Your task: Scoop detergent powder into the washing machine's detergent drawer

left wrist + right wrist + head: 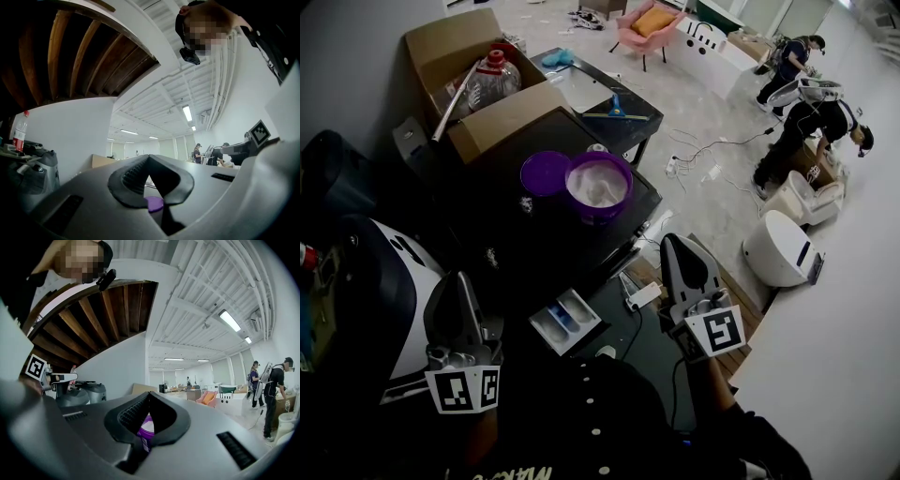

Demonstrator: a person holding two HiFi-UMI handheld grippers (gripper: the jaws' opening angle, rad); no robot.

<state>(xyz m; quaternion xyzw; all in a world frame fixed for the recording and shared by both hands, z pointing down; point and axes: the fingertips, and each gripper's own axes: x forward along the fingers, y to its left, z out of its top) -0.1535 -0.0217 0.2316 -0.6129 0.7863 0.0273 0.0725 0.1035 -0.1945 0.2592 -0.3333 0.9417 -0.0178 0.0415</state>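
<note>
Head view: a dark counter (525, 248) fills the middle, with both grippers held near its near edge and well apart from each other.
Left gripper (461, 281): at the near left, pointing away toward the far side. In the left gripper view its fingers (133, 176) are pressed together at the tips with nothing between them. A purple shape shows only through the gap below the tips, farther off.
Right gripper (675, 246): at the near right, just off the counter's right edge. In the right gripper view its fingers (131, 414) are also closed tip to tip and hold nothing. The purple tub shows behind them through the lower gap.
Detergent tub (611, 214): purple, open and upright on the far part of the counter, with white powder (598, 185) inside.
Lid (546, 173): purple, lying flat on the counter, touching the tub's left side.
Detergent drawer (546, 330): white with a blue compartment, pulled out at the near edge of the counter, between the two grippers and touched by neither.
Cardboard box (431, 47): open, at the far left, with a clear plastic jug (492, 80) in it.
Far right: two people (811, 127) bend over white fixtures on the floor.
</note>
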